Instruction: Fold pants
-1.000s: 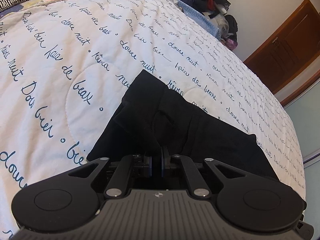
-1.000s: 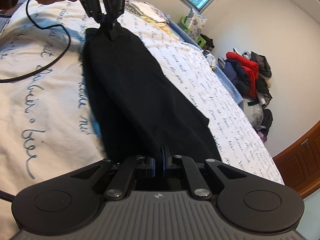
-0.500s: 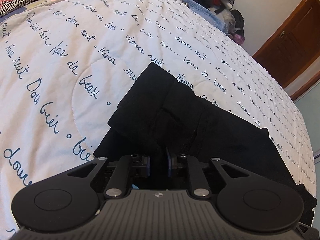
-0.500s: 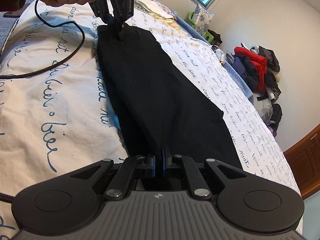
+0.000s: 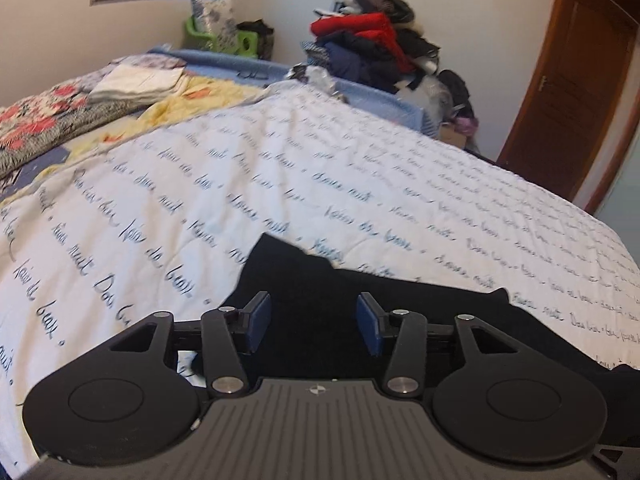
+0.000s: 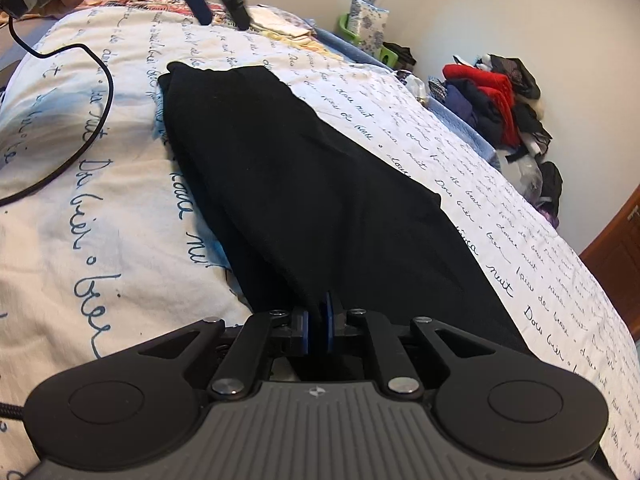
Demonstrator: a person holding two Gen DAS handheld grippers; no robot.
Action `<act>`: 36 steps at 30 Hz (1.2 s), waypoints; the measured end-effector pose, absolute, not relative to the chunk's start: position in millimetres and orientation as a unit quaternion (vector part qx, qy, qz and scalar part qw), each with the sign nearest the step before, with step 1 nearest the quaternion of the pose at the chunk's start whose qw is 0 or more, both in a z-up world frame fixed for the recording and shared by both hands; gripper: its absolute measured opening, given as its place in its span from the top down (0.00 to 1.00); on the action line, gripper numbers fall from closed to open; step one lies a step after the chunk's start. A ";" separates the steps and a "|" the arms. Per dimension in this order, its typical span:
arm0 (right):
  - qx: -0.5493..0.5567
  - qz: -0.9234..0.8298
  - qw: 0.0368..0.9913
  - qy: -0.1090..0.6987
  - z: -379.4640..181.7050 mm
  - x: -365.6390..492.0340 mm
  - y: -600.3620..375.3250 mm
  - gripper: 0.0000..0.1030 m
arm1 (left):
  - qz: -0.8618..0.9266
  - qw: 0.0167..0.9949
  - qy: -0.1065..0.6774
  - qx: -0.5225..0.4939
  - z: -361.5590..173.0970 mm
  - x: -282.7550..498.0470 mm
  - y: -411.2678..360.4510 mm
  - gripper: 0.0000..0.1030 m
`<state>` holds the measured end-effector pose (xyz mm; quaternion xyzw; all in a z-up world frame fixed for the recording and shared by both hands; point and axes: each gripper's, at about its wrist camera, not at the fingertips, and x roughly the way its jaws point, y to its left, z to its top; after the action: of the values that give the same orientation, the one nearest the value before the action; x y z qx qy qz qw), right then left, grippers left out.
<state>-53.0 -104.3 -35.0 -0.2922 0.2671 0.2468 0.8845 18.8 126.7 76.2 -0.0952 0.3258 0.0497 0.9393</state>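
Black pants [image 6: 304, 184] lie folded lengthwise on the white quilt with blue script [image 6: 100, 220]. My right gripper [image 6: 318, 330] is shut on the near end of the pants, low over the quilt. My left gripper [image 5: 314, 324] is open and empty, lifted above the far end of the pants [image 5: 320, 304]. It also shows in the right wrist view [image 6: 222, 4], held in a hand at the top left, apart from the cloth, jaws spread.
A black cable [image 6: 92, 120] trails over the quilt left of the pants. Folded bedding [image 5: 136, 84] lies at the bed's head. A clothes pile [image 5: 380, 48] stands against the far wall. A brown door [image 5: 568, 100] is at right.
My left gripper opened, let go of the far end of the pants and lifted away. That end now lies flat. My right gripper kept its hold.
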 end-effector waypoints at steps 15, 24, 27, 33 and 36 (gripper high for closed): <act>-0.148 0.244 0.911 0.299 -0.5 -73.0 -169.2 0.87 | -0.161 0.898 0.410 0.003 9.8 30.1 -20.9 0.52; -0.021 0.196 0.919 0.341 -10.4 -74.4 -225.3 0.85 | -0.209 0.887 0.396 0.110 -16.3 12.2 -68.6 0.52; 0.025 0.133 0.943 0.305 1.1 -90.0 -261.9 0.77 | -0.223 0.890 0.386 0.090 -16.3 8.2 -71.1 0.51; 0.208 -0.068 0.944 0.249 6.2 -110.4 -380.5 0.39 | -0.213 0.902 0.367 0.075 -30.1 0.3 -79.9 0.47; 0.281 -0.087 0.923 0.247 -4.0 -108.1 -415.0 0.39 | -0.210 0.907 0.351 0.097 -32.9 -8.5 -88.4 0.45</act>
<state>-108.1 -415.0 -4.0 0.2811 0.2472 -0.0873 0.9232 -8.5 -88.4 -32.9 0.0967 0.3513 -0.2100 0.9073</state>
